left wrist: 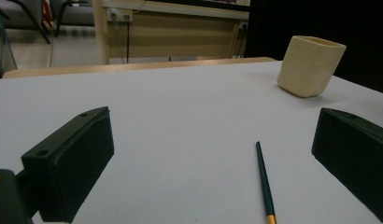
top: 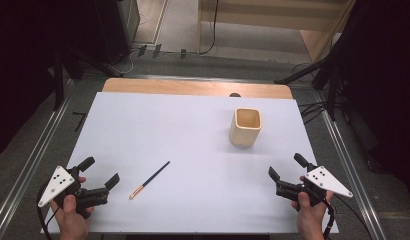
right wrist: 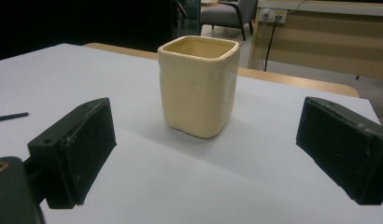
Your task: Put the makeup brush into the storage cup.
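Jaws spread wide and empty on the left gripper [top: 99,171] at seven o'clock and right gripper [top: 287,166] at five; paintbrush [top: 149,180] lies beside the left; cream square cup [top: 245,127] stands upright toward one o'clock.

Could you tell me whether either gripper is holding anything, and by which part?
Nothing is held: the left gripper and right gripper have open jaws.
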